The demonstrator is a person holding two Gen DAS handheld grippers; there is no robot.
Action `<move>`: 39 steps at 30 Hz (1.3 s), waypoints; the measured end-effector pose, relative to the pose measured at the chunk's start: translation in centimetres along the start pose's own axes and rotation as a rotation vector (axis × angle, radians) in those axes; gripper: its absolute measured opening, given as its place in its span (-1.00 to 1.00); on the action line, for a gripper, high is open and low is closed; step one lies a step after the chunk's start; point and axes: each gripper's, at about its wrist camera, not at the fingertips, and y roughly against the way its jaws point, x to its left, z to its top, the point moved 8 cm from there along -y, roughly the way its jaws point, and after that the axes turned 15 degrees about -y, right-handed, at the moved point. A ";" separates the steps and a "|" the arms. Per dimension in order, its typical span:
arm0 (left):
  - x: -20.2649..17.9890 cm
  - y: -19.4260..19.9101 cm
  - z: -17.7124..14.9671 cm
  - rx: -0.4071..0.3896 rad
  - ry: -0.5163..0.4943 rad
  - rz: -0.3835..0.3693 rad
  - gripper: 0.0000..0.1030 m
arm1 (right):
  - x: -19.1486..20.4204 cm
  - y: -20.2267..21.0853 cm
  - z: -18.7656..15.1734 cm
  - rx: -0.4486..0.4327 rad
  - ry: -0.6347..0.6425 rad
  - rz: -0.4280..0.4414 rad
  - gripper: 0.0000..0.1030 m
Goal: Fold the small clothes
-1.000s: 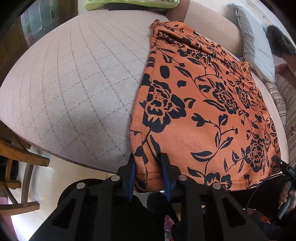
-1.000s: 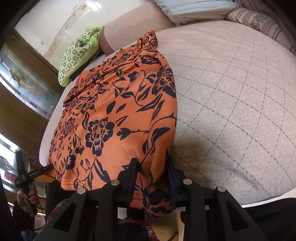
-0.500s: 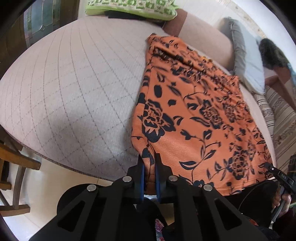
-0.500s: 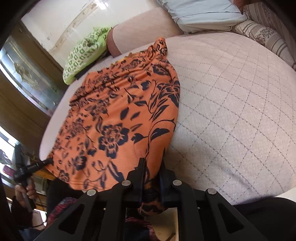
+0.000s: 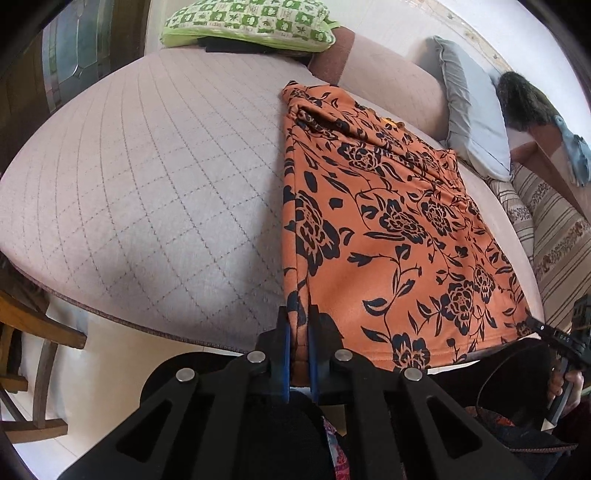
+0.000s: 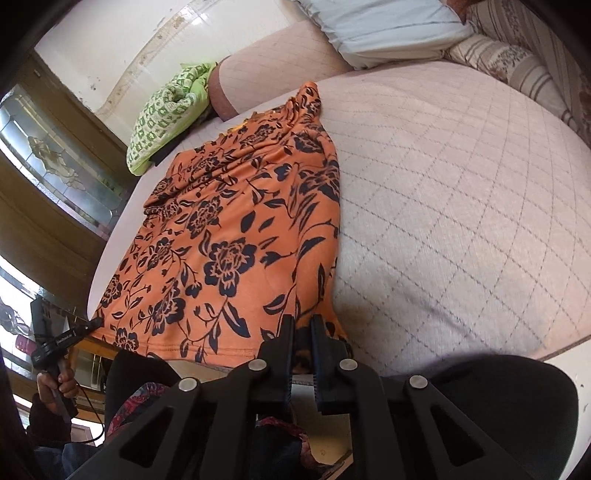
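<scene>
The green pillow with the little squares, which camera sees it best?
The left wrist view. There the green pillow lies broadside at the far end of the bed, so its leaf-and-square pattern reads clearly. In the right wrist view the same pillow is farther left, scrunched, seen end-on, and smaller.

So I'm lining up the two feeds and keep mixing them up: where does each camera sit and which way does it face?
Left wrist: on the left hand-held gripper, facing across the bed; it pinches the orange dress at its left hem corner.
Right wrist: on the right hand-held gripper, same direction, pinching the right hem corner; a hand shows.
Shared: dress, bed, green pillow.
</scene>
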 end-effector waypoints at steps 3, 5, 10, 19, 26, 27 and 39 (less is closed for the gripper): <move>0.3 -0.7 0.2 0.015 0.019 -0.004 -0.81 | 0.0 -0.8 -0.1 0.036 -0.008 0.008 -0.83; 0.4 -1.1 0.3 0.025 0.008 0.031 -0.78 | 0.3 -1.3 -0.1 0.062 -0.007 0.017 -0.83; 0.2 -1.7 1.2 0.030 -0.013 0.080 0.14 | 0.4 -3.2 -0.3 0.151 -0.055 0.025 -0.76; 0.9 -4.0 0.8 0.089 0.022 0.083 0.15 | -0.6 -5.6 -0.1 0.225 -0.132 -0.029 -0.67; 1.0 -4.7 0.3 0.091 0.023 0.066 -0.86 | 0.6 -6.1 -0.2 0.207 -0.051 -0.040 -0.65; 1.1 -4.4 0.5 0.079 0.028 0.055 -0.87 | 1.0 -5.9 -0.2 0.198 -0.034 -0.047 -0.70; 3.4 4.0 9.0 -0.166 0.043 -0.084 -0.93 | 8.3 1.6 6.1 0.070 -0.049 0.252 -0.81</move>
